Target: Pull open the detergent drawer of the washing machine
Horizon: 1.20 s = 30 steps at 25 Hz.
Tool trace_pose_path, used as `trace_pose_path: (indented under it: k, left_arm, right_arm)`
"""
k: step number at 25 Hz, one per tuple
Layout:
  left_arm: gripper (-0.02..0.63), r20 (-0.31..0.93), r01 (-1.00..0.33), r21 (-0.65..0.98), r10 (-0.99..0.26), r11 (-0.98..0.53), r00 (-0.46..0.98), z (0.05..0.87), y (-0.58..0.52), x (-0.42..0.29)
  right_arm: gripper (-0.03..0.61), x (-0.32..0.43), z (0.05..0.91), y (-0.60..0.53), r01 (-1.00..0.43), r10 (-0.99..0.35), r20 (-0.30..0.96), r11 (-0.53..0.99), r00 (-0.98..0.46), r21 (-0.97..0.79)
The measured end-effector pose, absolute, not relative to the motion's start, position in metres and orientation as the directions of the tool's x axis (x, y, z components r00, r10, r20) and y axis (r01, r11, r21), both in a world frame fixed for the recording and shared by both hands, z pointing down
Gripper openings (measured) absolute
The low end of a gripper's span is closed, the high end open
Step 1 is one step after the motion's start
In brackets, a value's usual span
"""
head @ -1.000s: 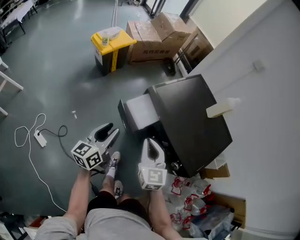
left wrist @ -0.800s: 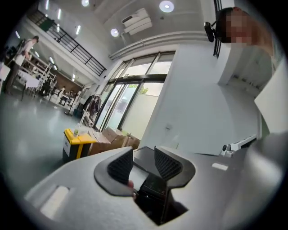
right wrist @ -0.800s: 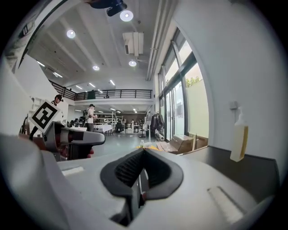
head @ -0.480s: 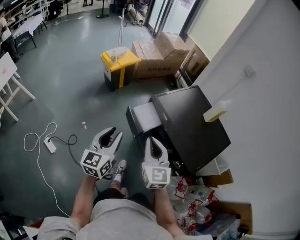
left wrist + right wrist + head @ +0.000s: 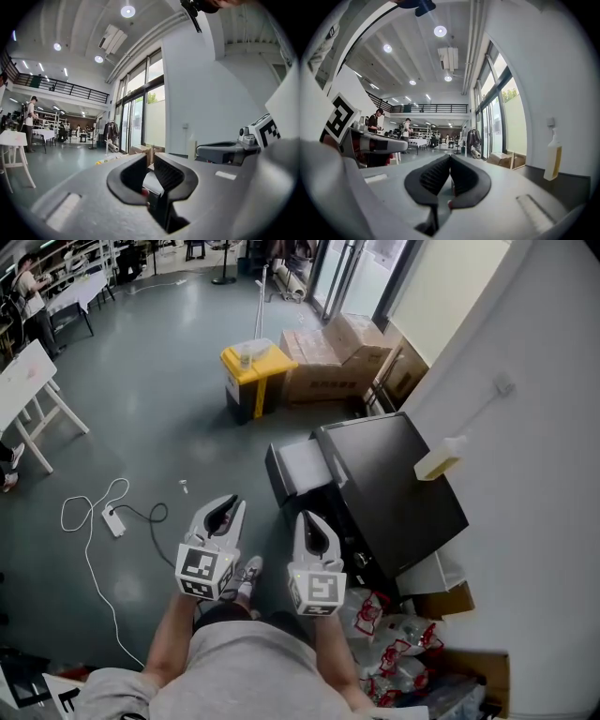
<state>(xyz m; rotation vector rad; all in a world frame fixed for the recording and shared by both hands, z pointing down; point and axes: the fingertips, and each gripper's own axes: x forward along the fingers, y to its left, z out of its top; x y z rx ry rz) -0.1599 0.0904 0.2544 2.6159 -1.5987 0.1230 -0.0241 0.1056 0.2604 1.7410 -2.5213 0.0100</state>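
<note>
While held side by side above the floor (image 5: 141, 418), gripping nothing: left tool (image 5: 231, 507), jaws just closing to a slim empty gap; right tool (image 5: 306, 521), jaws pressed together. Just beyond, the pale detergent drawer (image 5: 302, 463), jutting from the front of the dark washing machine (image 5: 394, 484) by the wall. Farther off, a yellow bin (image 5: 253, 367) and cardboard boxes (image 5: 328, 357).

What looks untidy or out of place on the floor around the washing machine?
Red-and-white packets lie in a jumbled heap beside the washing machine. A white cable with a power strip trails loose across the floor, a possible trip hazard.
</note>
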Motion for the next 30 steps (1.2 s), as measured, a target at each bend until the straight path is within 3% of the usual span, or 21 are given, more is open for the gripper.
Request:
trace_pose_path:
  k: [9,30]
  left_arm:
    - [0.017,0.106,-0.901,-0.009,-0.896,-0.434,0.431,0.255,0.118,-0.155]
    - [0.017,0.125,-0.9,-0.031,-0.895,-0.435,0.428,0.254,0.122,-0.147]
  right_arm:
    - [0.005,-0.021,0.263,0.125,-0.926,-0.926,0.058,0.376,-0.374,0.036]
    - [0.005,-0.018,0.264,0.129,-0.923,-0.922,0.051,0.385,-0.384,0.008]
